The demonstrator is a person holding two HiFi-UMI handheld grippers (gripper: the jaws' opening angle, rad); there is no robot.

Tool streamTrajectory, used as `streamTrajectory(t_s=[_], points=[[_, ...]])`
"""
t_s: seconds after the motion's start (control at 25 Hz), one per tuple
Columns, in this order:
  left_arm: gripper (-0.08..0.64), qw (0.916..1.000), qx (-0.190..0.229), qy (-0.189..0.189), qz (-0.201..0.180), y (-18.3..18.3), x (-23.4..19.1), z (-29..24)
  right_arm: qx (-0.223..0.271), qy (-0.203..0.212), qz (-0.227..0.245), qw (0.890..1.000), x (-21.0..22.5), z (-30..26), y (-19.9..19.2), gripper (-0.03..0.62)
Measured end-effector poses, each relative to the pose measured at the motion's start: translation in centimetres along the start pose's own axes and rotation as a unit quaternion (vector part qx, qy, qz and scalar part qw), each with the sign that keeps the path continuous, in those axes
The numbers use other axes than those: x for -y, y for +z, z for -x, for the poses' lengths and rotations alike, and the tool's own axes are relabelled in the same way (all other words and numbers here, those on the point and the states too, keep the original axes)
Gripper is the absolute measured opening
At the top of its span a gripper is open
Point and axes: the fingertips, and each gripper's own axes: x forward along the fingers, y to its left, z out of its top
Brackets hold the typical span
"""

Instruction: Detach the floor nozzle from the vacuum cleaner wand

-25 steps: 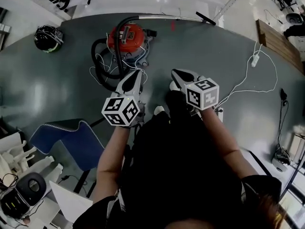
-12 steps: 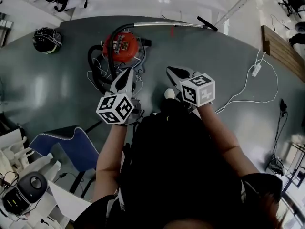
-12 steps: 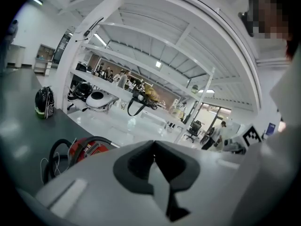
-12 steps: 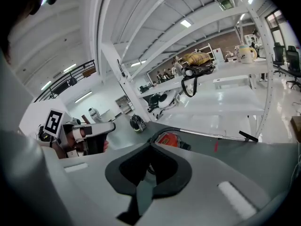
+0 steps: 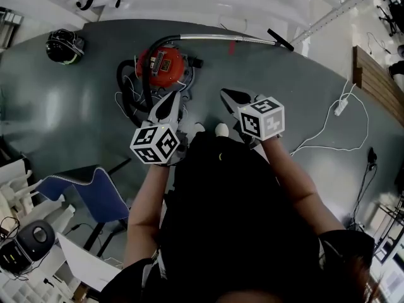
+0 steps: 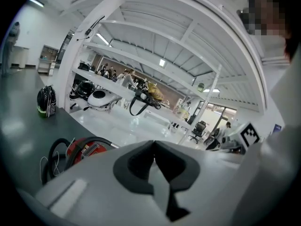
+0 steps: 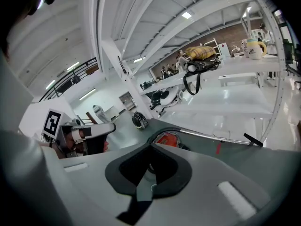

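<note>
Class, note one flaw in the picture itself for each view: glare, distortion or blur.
Head view: glare patches on the floor, whose far edge looks bowed. Left gripper view: fisheye curves the ceiling beams, corners go black. Right gripper view: same curving.

The head camera looks steeply down from above the person onto the grey floor (image 5: 76,118), with the left gripper (image 5: 172,98) and right gripper (image 5: 227,96) near and the red vacuum cleaner (image 5: 165,60) just beyond them. Each gripper camera sits low and close behind its own jaws, facing the far white platform (image 6: 127,126). All three views share the vacuum cleaner, and the right gripper view also catches the left gripper at its left.
</note>
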Motion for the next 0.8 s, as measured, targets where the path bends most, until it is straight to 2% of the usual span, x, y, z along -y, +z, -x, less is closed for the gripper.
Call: streamTrajectory(t_s=[0.4, 0.8], points=[[0.011, 0.9999, -0.005, 0.011, 0.008, 1.9, -3.8, -3.1, -0.022, 0.009, 0.011, 1.0, 1.3, -4.9, 2.7, -0.005], [0.011, 0.9997, -0.02, -0.011, 0.01, 5.7, -9.3, -7.2, -0.044, 0.018, 0.009, 0.999, 1.9, -12.0, 7.3, -0.005]])
